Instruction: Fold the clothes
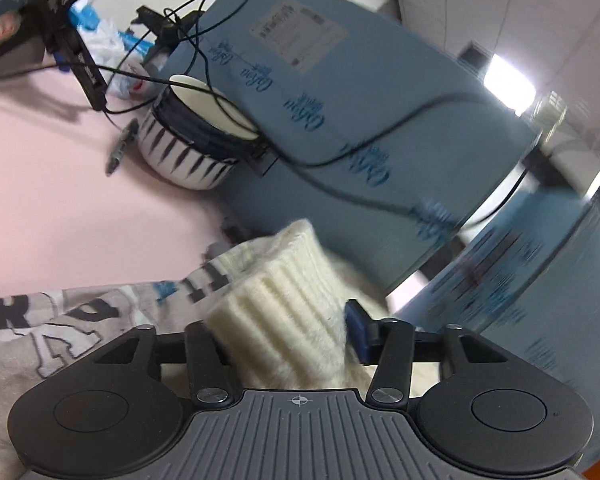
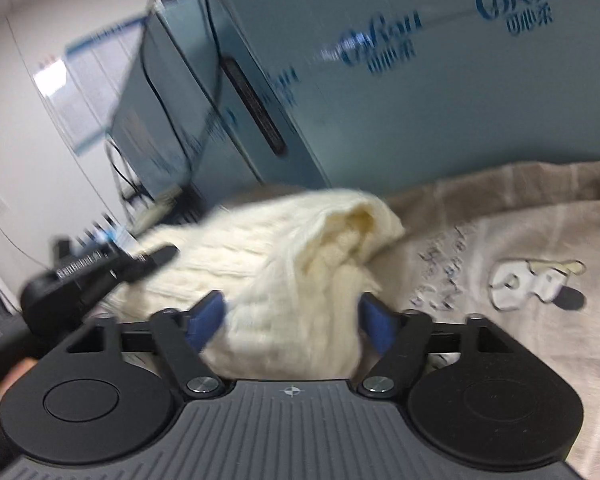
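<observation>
A cream ribbed knit sweater point(image 1: 284, 304) fills the space between the jaws of my left gripper point(image 1: 288, 332), which is shut on a ribbed cuff or hem of it. In the right wrist view the same cream sweater point(image 2: 292, 264) is bunched between the blue pads point(image 2: 206, 314) of my right gripper point(image 2: 292, 320), which is shut on it. Both hold the knit lifted above a grey printed T-shirt point(image 1: 60, 320) that lies beneath; it also shows in the right wrist view point(image 2: 500, 272). The left gripper point(image 2: 100, 272) appears blurred at the left of the right wrist view.
A pink table surface point(image 1: 52, 208) lies at left. A striped white bowl point(image 1: 180, 156) with a cream lid and black cables stands by large blue cartons point(image 1: 340, 92); the cartons also show in the right wrist view point(image 2: 420, 80). A pen point(image 1: 120, 148) lies beside the bowl.
</observation>
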